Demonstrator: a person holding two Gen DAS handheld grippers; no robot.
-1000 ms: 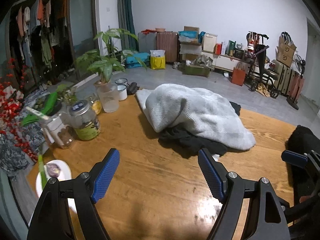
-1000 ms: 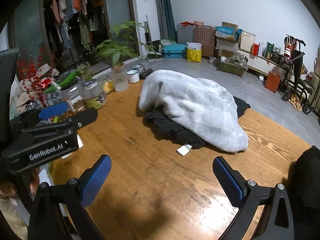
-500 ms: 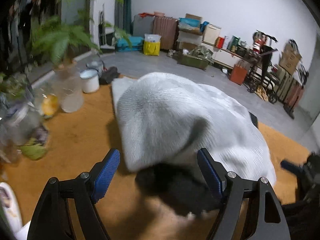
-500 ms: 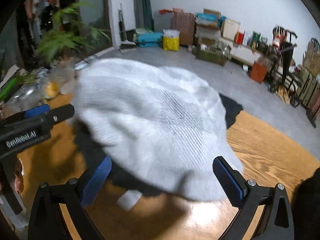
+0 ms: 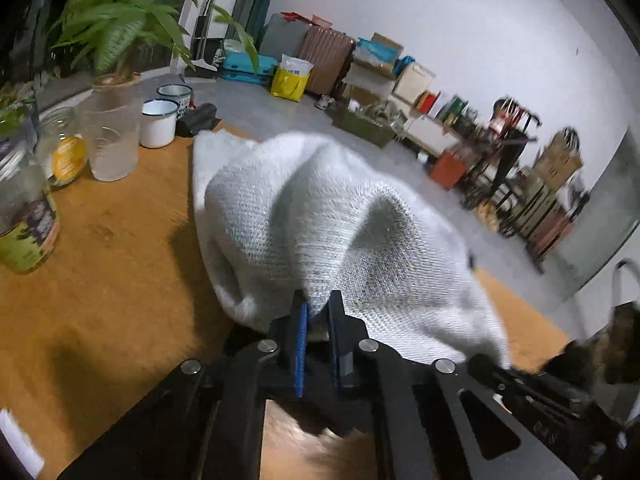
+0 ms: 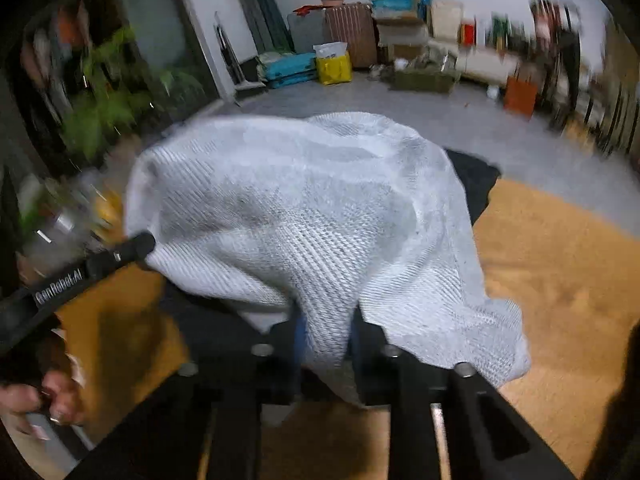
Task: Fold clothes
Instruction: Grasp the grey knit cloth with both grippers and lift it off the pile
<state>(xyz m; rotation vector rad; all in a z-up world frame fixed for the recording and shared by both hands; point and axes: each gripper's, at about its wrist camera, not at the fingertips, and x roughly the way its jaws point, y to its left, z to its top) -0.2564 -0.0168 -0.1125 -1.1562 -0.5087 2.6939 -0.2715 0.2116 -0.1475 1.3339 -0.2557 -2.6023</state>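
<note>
A white knit garment point(image 5: 304, 216) point(image 6: 304, 208) lies heaped on the wooden table point(image 5: 100, 280), bunched up toward both cameras. My left gripper point(image 5: 318, 312) is shut on a fold at its near edge. My right gripper point(image 6: 324, 332) is shut on another fold of the same garment, which drapes over its fingers. In the right wrist view the left gripper's black finger point(image 6: 132, 248) touches the garment's left edge. A black garment point(image 6: 476, 184) lies partly hidden beneath the white one.
Glass jars point(image 5: 24, 216), a clear cup point(image 5: 110, 140) and two white enamel mugs point(image 5: 160, 120) stand along the table's left edge beside potted plants point(image 5: 116, 32). A person's hand point(image 6: 36, 400) holds the left gripper. Suitcases and boxes line the far wall.
Both grippers moved forward to the white garment and went from open to shut on its near edge. The cloth now rises in folds toward the cameras.
</note>
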